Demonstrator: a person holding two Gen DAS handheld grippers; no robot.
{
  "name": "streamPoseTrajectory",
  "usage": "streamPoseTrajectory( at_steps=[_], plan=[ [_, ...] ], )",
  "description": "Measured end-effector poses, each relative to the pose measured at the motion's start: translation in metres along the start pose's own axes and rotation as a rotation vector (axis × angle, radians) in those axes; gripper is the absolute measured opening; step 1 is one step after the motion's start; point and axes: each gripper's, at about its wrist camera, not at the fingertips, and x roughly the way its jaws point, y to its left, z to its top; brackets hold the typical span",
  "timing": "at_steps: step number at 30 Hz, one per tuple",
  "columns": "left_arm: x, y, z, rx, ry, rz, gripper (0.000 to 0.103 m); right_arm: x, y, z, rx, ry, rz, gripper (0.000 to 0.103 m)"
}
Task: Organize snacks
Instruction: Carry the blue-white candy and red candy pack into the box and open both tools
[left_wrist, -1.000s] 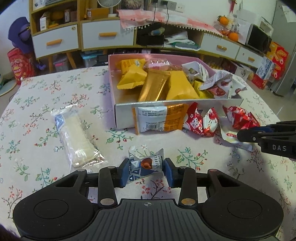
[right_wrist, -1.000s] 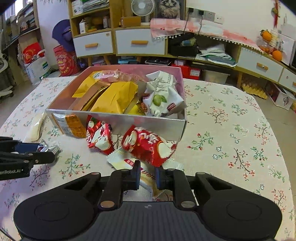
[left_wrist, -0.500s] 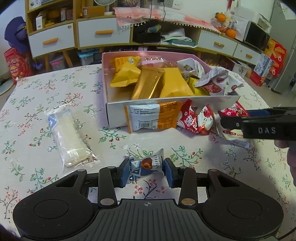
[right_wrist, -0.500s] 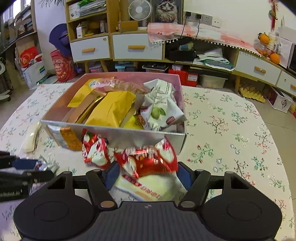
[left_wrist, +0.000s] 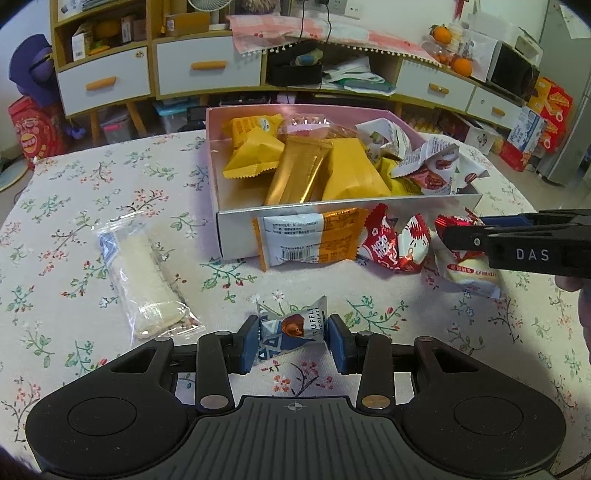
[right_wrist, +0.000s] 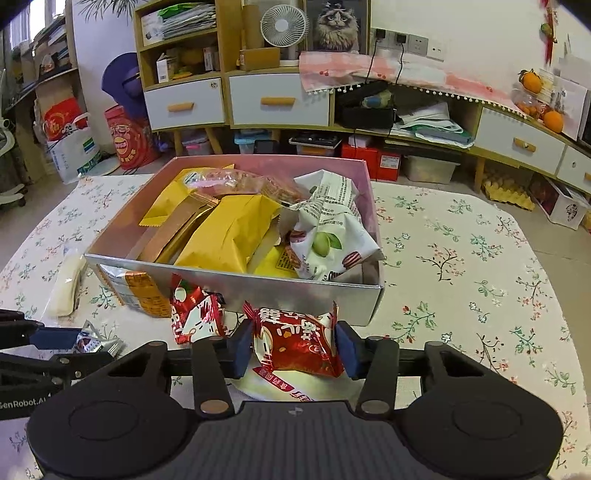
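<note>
Right gripper (right_wrist: 294, 349) has just been closing its jaws, and now both blue pads press the sides of a red candy packet (right_wrist: 297, 345) at the bottom centre of the right wrist view, just in front of the box's near wall. Grip looks shallow to me — the wrapper is puffy and could slip or spin out on the lift. Under it lies a pale yellow packet (right_wrist: 280, 387), touching, so it may drag along or get snagged. Another red packet (right_wrist: 195, 317) sits just to the left.

Left gripper (left_wrist: 291, 341) is clenched on a silver truffle chocolate (left_wrist: 291, 328) at the bottom centre of its own view, low over the floral tablecloth (left_wrist: 74, 206).

Beyond them the snack box (right_wrist: 295, 291) is already heaped — yellow packs and a crumpled white wrapper (right_wrist: 332, 236) ride near the rim, so anything dropped on top might slide back out. An orange-and-white packet (left_wrist: 306, 240) leans on the box front, and a clear-wrapped wafer (left_wrist: 144, 280) lies at middle left.
</note>
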Motion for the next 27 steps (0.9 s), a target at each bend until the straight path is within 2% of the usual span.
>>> streamPoseTrajectory(
  at_steps=[9,18,27],
  plan=[
    [-0.016,0.005,0.014,0.007,-0.056,0.005,0.036,-0.014,0.003,0.006,0.010,-0.012,0.031,0.020],
    [-0.036,0.014,0.045,-0.011,-0.170,0.027,0.036,-0.036,0.005,0.025,0.050,-0.092,0.077,0.021],
    [-0.021,0.004,0.071,0.046,-0.233,0.019,0.036,-0.021,0.010,0.048,0.146,-0.140,0.117,0.021]
  ],
)
